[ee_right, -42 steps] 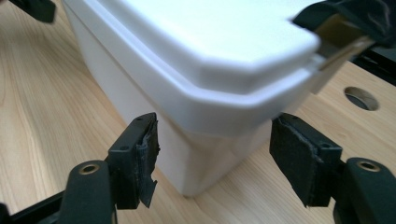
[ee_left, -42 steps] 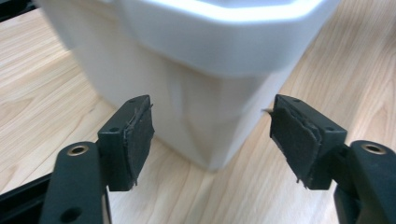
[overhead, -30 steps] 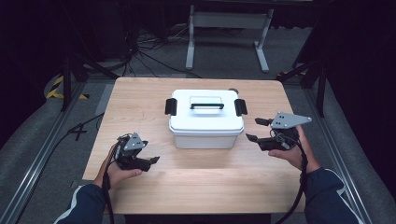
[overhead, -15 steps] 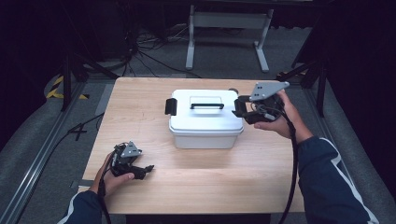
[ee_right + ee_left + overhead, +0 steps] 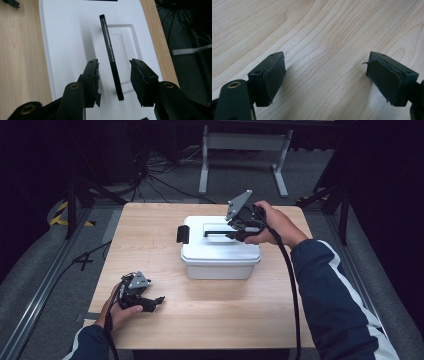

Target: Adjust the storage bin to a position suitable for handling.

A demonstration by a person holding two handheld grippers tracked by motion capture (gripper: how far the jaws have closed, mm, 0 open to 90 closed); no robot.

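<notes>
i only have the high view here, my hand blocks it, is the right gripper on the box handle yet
Observer: Not gripping yet. In the right gripper view the black handle stands between the right gripper pads, with a gap on each side; the jaws have just been closing.
Operator: handle up or flat
Observer: Raised on edge above the white lid, over its recess.
Operator: and the left one, anything in it
Observer: Nothing. The left gripper view shows its jaws apart over bare table; they have just been opening.

light: bright overhead on table point(image 5: 150, 245) | surroundings: dark | shadows: soft | blur: slight throughout
</notes>
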